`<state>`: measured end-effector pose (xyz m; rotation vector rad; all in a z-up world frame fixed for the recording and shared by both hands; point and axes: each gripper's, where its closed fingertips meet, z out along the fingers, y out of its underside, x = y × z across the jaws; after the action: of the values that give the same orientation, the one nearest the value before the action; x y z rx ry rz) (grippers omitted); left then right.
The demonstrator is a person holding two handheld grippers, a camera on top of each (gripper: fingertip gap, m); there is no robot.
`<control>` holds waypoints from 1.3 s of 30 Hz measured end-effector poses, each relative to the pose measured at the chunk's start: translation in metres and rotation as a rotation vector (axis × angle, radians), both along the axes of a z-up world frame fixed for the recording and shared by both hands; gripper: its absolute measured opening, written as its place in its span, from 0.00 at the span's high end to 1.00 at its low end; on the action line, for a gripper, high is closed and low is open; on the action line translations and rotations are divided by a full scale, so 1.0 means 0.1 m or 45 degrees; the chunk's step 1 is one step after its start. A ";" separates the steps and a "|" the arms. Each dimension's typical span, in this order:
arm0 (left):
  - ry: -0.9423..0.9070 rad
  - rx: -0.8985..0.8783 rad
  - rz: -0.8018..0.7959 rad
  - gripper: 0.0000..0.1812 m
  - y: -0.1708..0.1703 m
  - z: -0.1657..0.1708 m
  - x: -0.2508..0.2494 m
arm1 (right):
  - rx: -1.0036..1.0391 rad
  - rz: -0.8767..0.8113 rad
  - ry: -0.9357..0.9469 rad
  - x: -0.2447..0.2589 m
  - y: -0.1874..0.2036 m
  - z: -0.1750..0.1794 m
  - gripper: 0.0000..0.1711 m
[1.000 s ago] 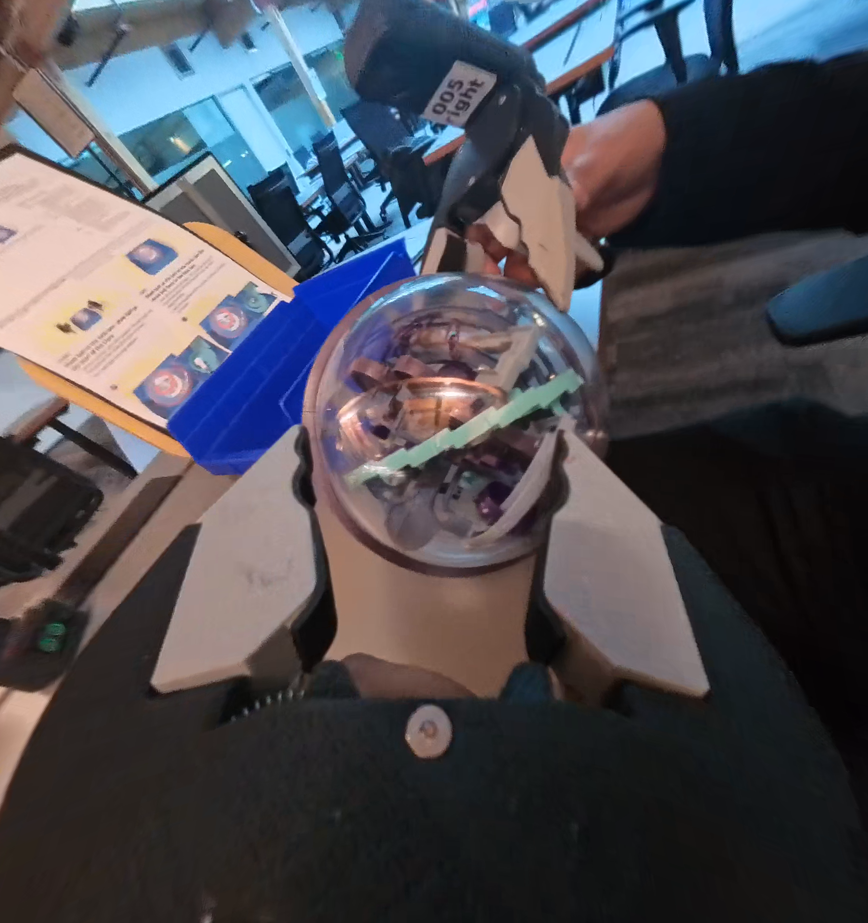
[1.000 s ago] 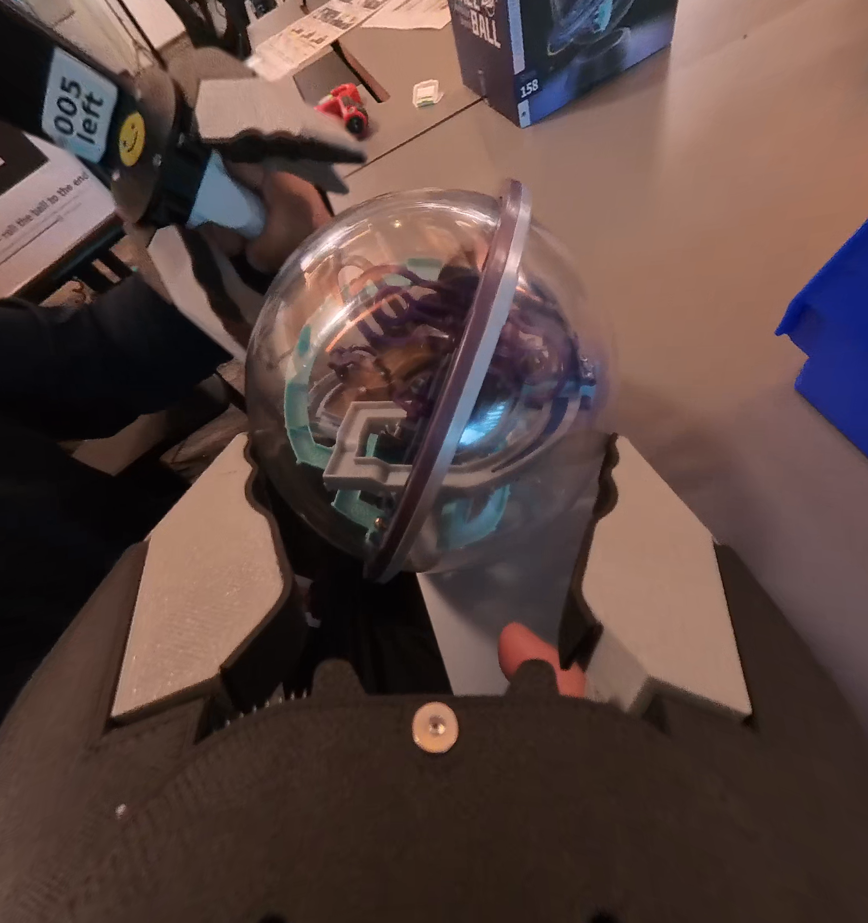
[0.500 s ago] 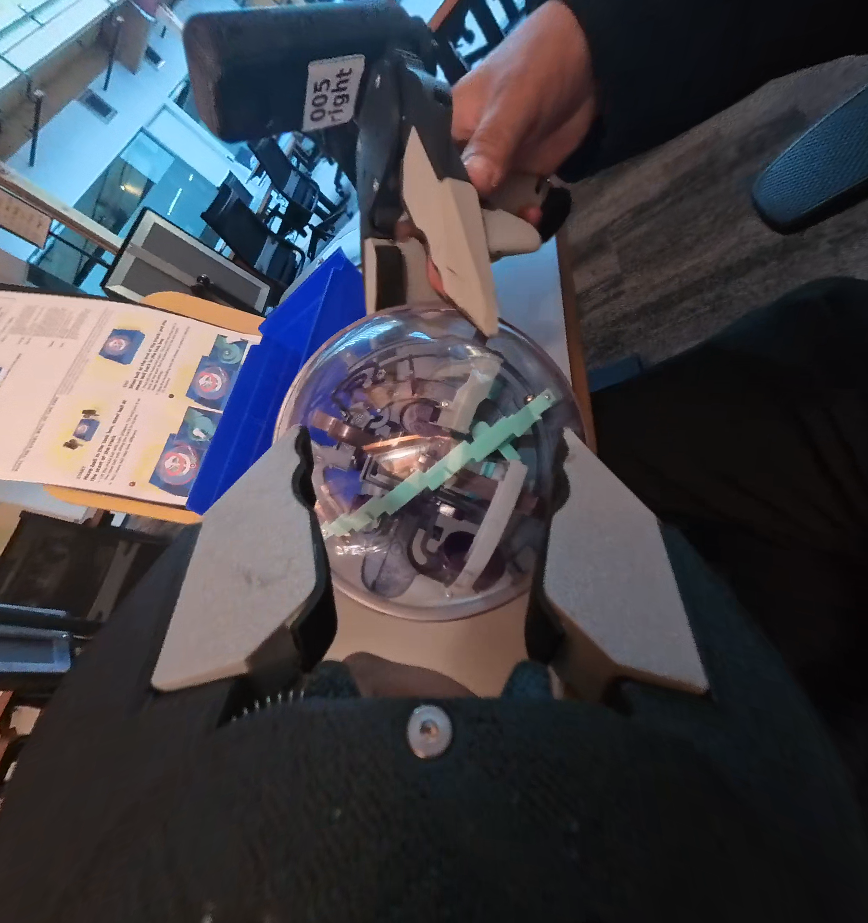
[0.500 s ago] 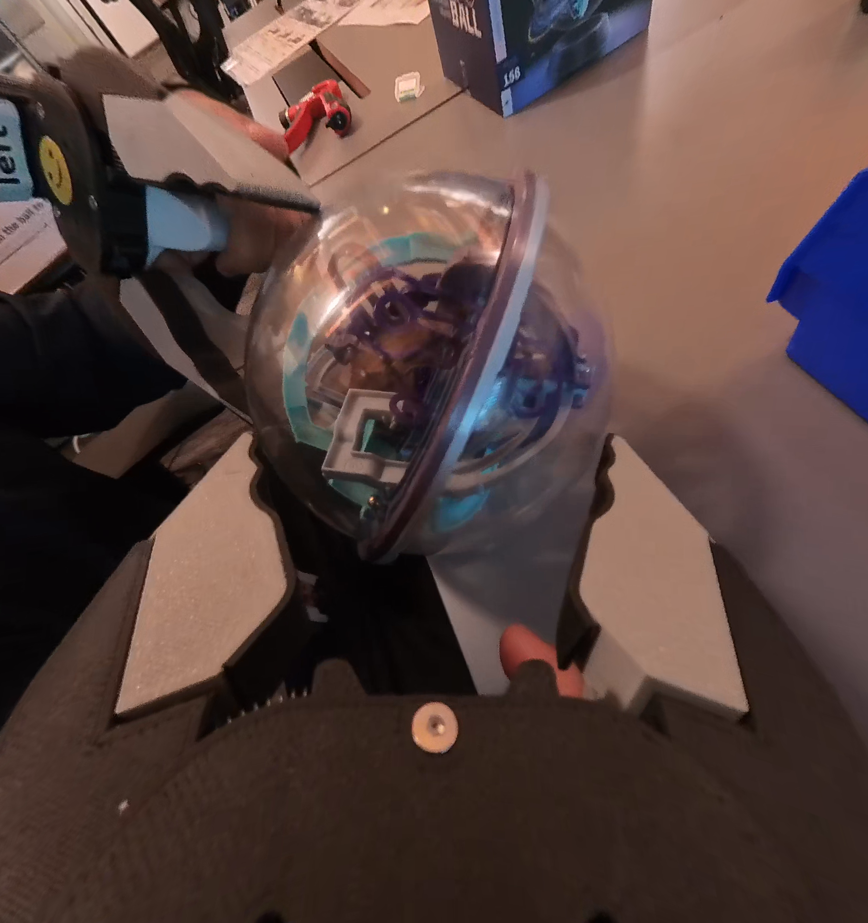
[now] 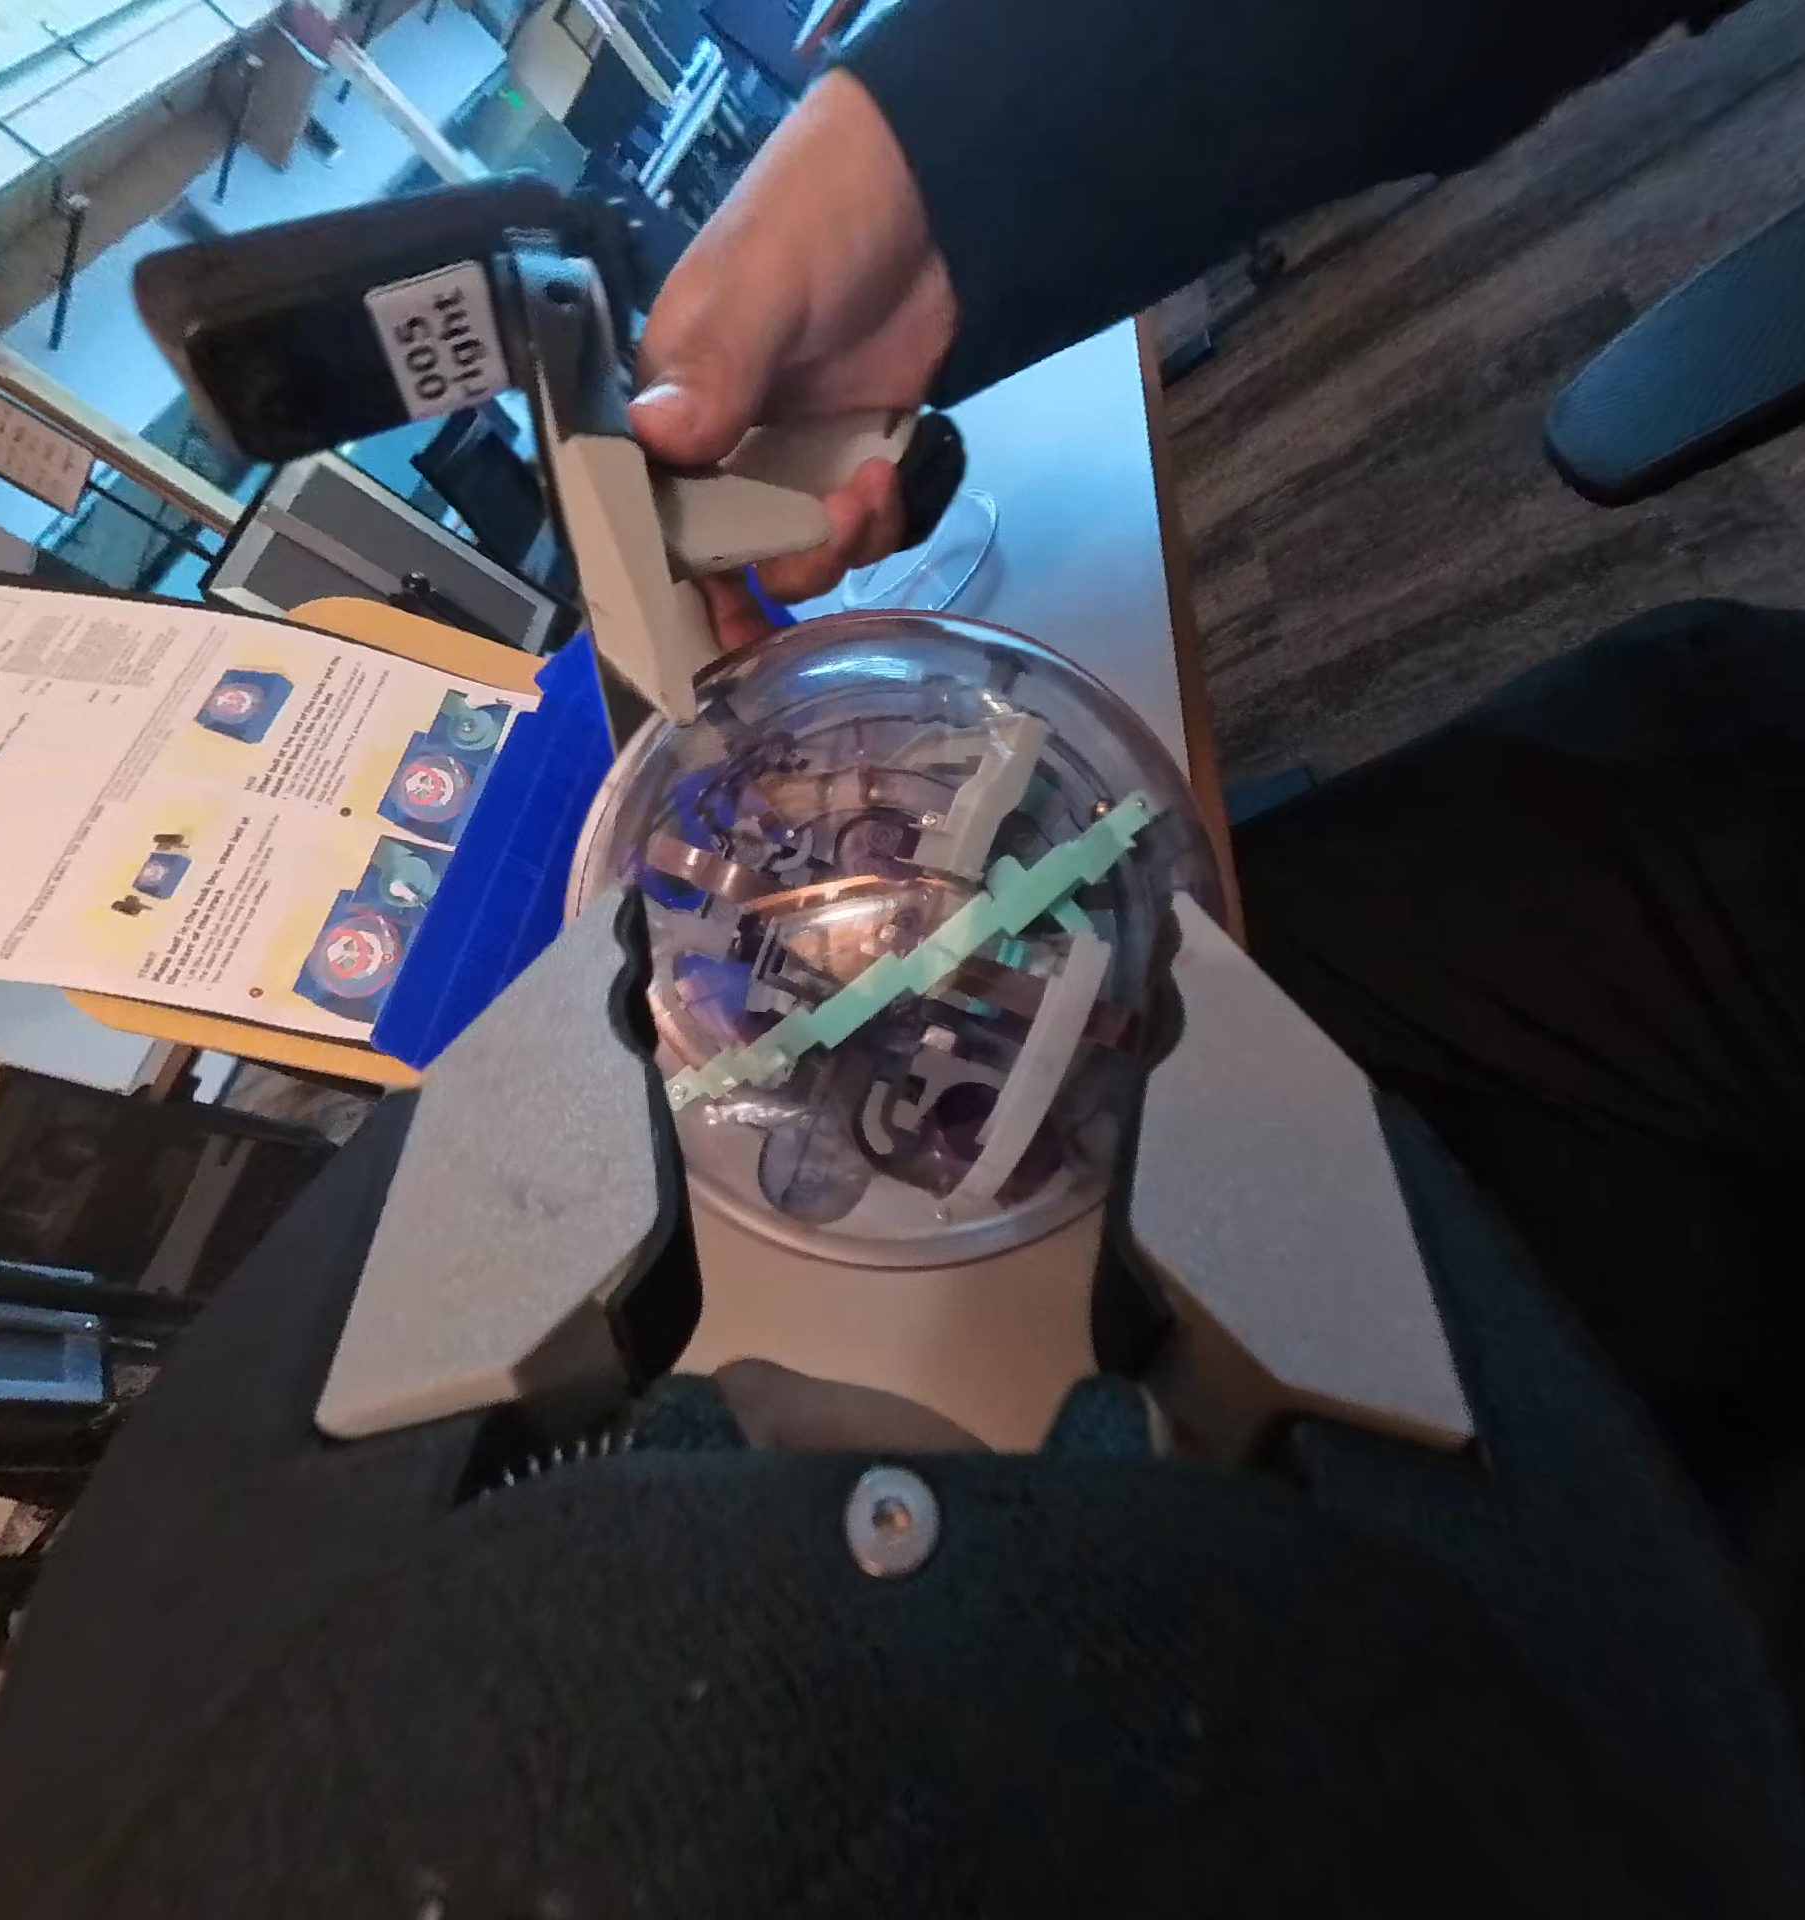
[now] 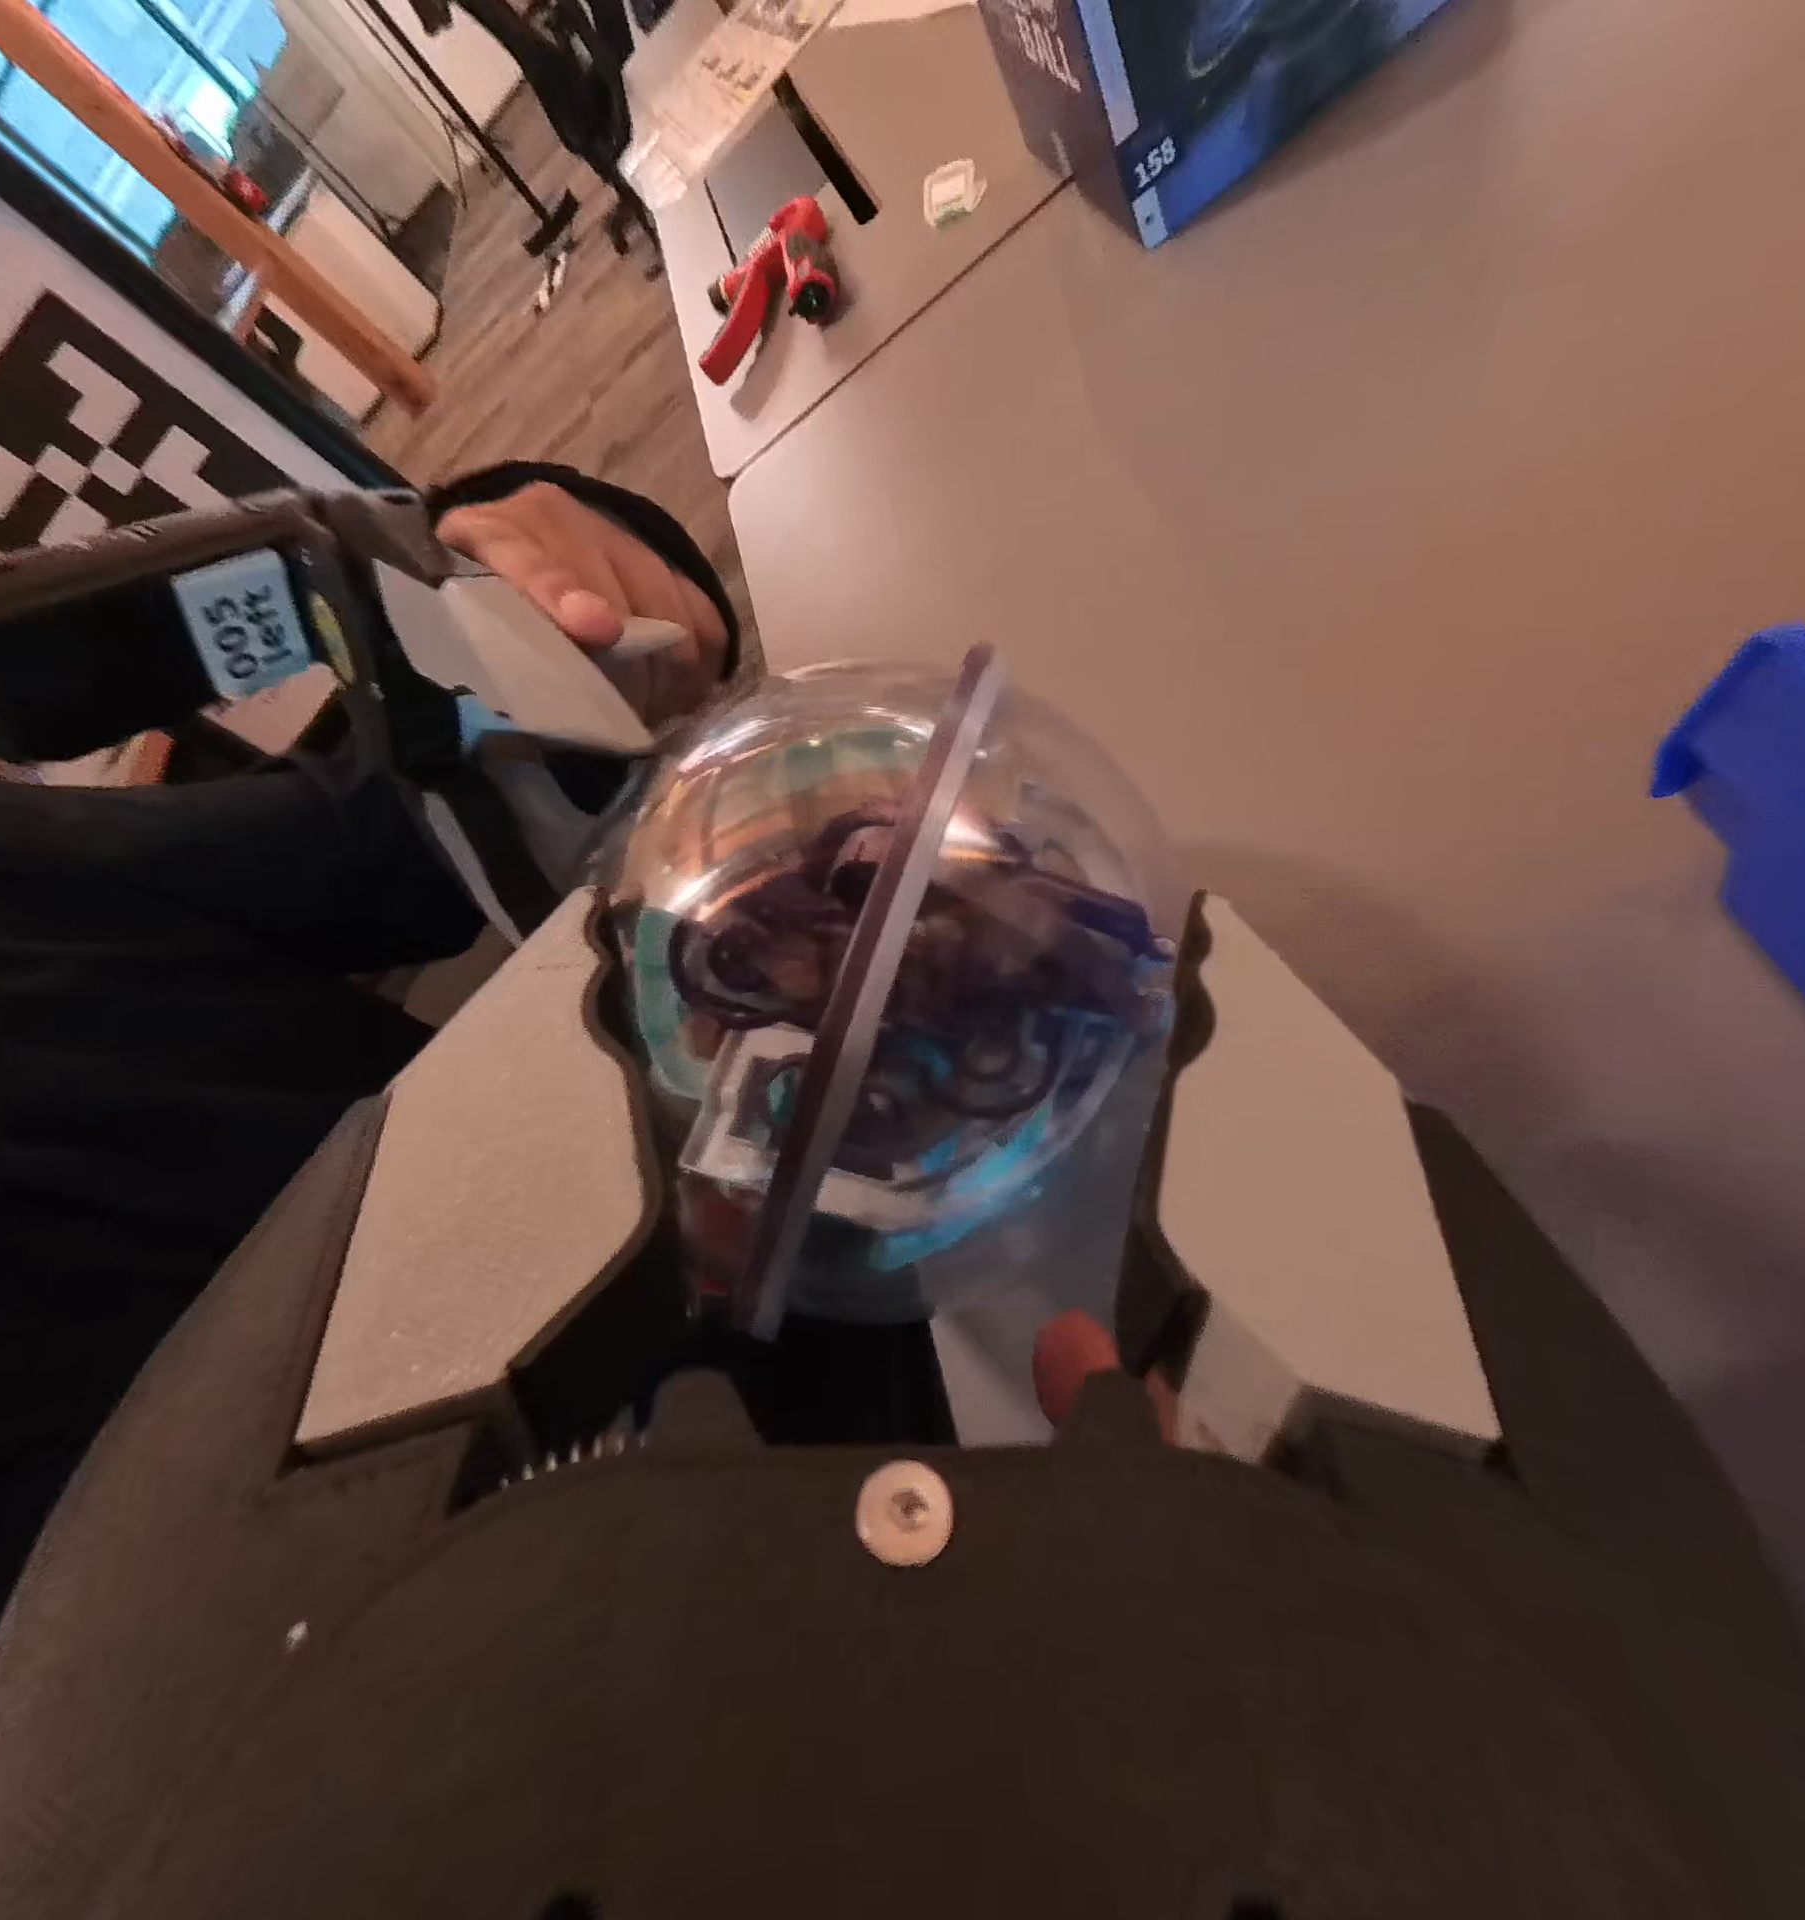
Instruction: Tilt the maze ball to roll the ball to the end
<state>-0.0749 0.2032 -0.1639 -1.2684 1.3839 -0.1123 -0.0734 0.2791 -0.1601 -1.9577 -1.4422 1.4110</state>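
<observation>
Your left tongs [image 5: 898,997] grip the maze ball [image 5: 893,935] between their two grey fingers, which press on its left and right flanks in the left wrist view. Your right tongs [image 6: 893,1013] grip the same maze ball [image 6: 887,997] from the other side, fingers set against its sides in the right wrist view. The clear ball is held up in the air between both tongs, above the edge of the table [image 6: 1293,520] and your lap.

In the left wrist view a pale green track [image 5: 908,951] crosses the ball on a slant, low at the left and high at the right. In the right wrist view the ball's dark seam ring [image 6: 867,1018] runs steeply, leaning to the upper right. The small rolling ball inside cannot be made out.

Beyond the ball, each view shows the other tongs with your hand [image 5: 804,312] on their handle. Farther off, a blue bin [image 5: 493,862] lies beside a printed sheet [image 5: 181,810] on a clipboard. On the table's far part lie a red tool [image 6: 768,286] and a dark blue box [image 6: 1189,94].
</observation>
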 end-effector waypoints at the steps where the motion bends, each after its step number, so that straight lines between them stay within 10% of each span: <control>1: -0.020 0.012 0.016 0.48 0.01 0.00 -0.01 | -0.006 -0.017 0.025 0.01 -0.03 0.02 0.42; 10: -0.166 -0.004 0.259 0.46 0.02 -0.02 -0.13 | 0.127 -0.221 0.079 0.17 -0.08 0.04 0.42; 19: -0.448 -0.629 0.508 0.50 0.24 -0.62 -0.57 | 0.154 -0.314 0.127 0.26 -0.08 -0.01 0.39; 27: -0.531 -0.837 0.277 0.37 0.28 -0.61 -0.28 | 0.138 -0.385 0.161 0.38 -0.11 -0.03 0.38; 39: -0.533 -0.914 0.144 0.46 0.45 -0.60 -0.29 | 0.159 -0.512 0.174 0.60 -0.06 -0.12 0.39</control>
<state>-0.1034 0.2483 -0.2235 -1.7767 0.9220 -0.8068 -0.0139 0.2731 -0.1724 -1.8967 -0.9815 1.2142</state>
